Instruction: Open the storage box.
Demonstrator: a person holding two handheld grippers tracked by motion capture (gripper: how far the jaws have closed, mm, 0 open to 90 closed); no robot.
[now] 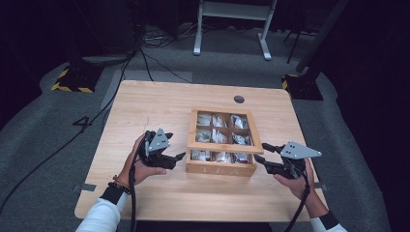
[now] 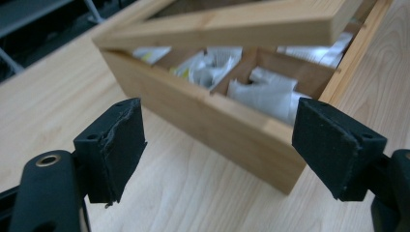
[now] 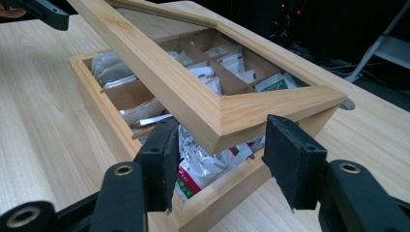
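Observation:
A wooden tea box (image 1: pixel 220 167) stands mid-table, its compartments packed with white tea bags (image 1: pixel 217 136). Its glass-framed lid (image 1: pixel 225 147) is tilted up at the front. My right gripper (image 1: pixel 261 154) is at the box's front right corner. In the right gripper view it (image 3: pixel 225 164) is open, and the raised lid corner (image 3: pixel 270 108) sits between and above its pads (image 3: pixel 162 159). Whether the lid rests on a pad I cannot tell. My left gripper (image 1: pixel 178 159) is open just left of the box. In the left gripper view it (image 2: pixel 217 145) faces the box's near corner (image 2: pixel 270 154) without touching it.
The light wood table (image 1: pixel 145 111) has a round cable hole (image 1: pixel 239 99) behind the box. On the grey floor beyond are black cables (image 1: pixel 72 140), a yellow-and-black striped base (image 1: pixel 72 79) and a white desk frame (image 1: pixel 232 29).

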